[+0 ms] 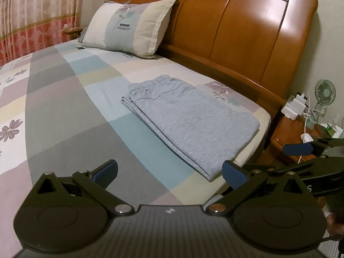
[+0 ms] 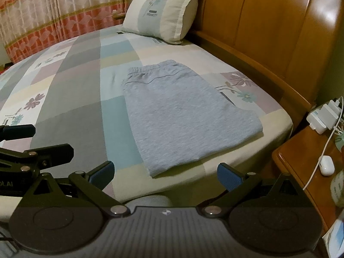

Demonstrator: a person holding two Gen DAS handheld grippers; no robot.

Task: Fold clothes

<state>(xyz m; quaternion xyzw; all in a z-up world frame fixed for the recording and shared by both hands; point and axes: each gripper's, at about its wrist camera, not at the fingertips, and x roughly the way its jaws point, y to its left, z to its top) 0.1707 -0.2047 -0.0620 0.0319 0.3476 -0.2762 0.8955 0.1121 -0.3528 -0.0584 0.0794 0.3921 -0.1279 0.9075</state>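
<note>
Left gripper (image 1: pixel 169 173): fingers wide apart, holding nothing, above bed edge.
Right gripper (image 2: pixel 165 173): fingers wide apart, holding nothing.
Grey pants (image 2: pixel 182 116): folded flat on bed (image 2: pixel 71 99), near headboard (image 2: pixel 268 21), touched by neither gripper.

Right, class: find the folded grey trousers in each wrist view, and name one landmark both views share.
Left wrist: folded grey trousers lie right of centre, near the bed's edge.
Right wrist: folded grey trousers lie at centre.
Shared landmark: the flowered pillow against the wooden headboard.
</note>
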